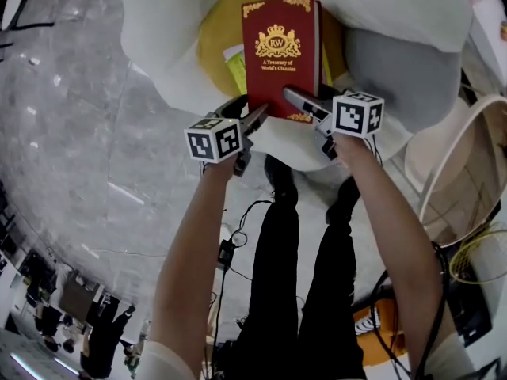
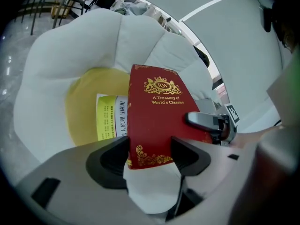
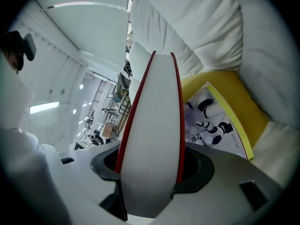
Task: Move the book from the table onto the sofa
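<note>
Head view: one white sofa (image 1: 158,22) holds one yellow cushion (image 1: 215,46) with one booklet (image 1: 235,71) on it. One red book (image 1: 281,54) with a gold crest hangs above them. The left gripper (image 1: 247,117) is at its 7 o'clock corner and the right gripper (image 1: 305,105) at its 5 o'clock corner.

Left gripper view: the jaws stand wide and press on the book's corner.

Right gripper view: the jaws are half apart and clamp the book across its thickness.
</note>
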A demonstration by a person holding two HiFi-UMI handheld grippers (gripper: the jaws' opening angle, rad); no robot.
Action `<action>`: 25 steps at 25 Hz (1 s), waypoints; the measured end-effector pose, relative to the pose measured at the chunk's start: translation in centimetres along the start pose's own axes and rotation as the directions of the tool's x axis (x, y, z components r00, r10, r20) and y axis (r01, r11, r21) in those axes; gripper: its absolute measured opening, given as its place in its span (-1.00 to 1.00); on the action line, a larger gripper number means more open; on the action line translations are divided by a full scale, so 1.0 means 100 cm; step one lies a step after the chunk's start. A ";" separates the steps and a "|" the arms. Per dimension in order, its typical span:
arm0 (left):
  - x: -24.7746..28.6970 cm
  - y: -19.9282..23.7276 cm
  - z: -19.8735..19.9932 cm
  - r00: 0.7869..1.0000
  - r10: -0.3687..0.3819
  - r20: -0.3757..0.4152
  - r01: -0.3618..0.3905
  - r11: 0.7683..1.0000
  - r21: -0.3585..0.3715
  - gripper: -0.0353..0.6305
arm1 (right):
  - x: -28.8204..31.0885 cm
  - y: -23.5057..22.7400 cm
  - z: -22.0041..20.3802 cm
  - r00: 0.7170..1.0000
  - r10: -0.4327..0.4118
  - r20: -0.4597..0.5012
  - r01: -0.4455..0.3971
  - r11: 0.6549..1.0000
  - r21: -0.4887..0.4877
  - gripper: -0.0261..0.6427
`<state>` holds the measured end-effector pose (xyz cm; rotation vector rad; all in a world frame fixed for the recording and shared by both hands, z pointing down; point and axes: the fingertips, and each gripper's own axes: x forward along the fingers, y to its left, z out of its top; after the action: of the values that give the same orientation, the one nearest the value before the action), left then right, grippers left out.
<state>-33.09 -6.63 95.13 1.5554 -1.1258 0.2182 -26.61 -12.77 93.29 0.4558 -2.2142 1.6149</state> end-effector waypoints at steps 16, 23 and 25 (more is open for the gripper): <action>0.039 -0.012 0.015 0.998 -0.047 -0.038 0.045 0.998 -0.047 -0.07 | -0.022 -0.074 0.016 0.842 -0.534 -0.079 0.520 0.842 -0.147 0.29; 0.023 -0.035 0.027 0.997 -0.062 -0.040 0.062 0.998 -0.023 -0.09 | -0.051 -0.047 0.017 0.857 -0.505 -0.104 0.475 0.851 -0.223 0.28; 0.006 -0.052 0.034 0.998 -0.057 -0.018 0.057 0.998 0.004 -0.17 | -0.068 -0.025 0.020 0.882 -0.465 -0.075 0.435 0.865 -0.250 0.28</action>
<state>-30.33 -10.36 90.97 1.5846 -1.0663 0.1968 -19.66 -15.13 91.60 0.7155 -1.9696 1.0999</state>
